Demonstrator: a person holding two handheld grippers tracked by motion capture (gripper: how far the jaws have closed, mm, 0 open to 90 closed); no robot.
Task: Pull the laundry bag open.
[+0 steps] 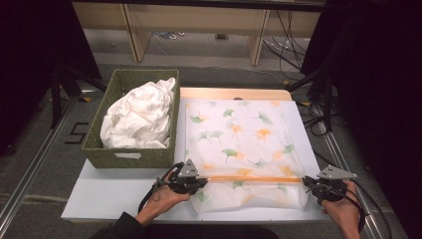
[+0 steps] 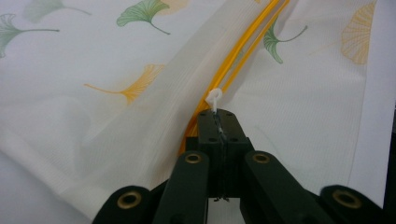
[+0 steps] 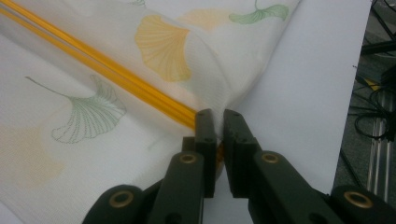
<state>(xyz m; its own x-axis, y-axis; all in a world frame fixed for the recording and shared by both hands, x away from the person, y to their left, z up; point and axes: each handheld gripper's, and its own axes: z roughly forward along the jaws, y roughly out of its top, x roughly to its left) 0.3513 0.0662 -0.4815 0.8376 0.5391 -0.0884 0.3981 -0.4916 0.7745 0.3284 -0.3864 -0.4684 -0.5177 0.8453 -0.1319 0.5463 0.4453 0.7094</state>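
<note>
A white fabric bag (image 1: 239, 144) printed with green and orange ginkgo leaves lies flat on the white table (image 1: 99, 194). An orange zipper (image 1: 254, 178) runs across its near end. At the zipper's left end my left gripper (image 1: 199, 180) is shut on the small white zipper pull (image 2: 215, 98), whose loop sticks out past the gripper (image 2: 217, 114). My right gripper (image 1: 307, 182) is at the zipper's right end. In the right gripper view, that gripper (image 3: 218, 115) pinches the bag's fabric corner (image 3: 224, 88) where the orange zipper (image 3: 93, 60) ends.
A green woven basket (image 1: 134, 157) holding a bunched white cloth (image 1: 139, 117) stands left of the bag, close to my left hand. The table's right edge runs just beyond my right gripper, with cables (image 1: 323, 109) and a metal rail on the floor.
</note>
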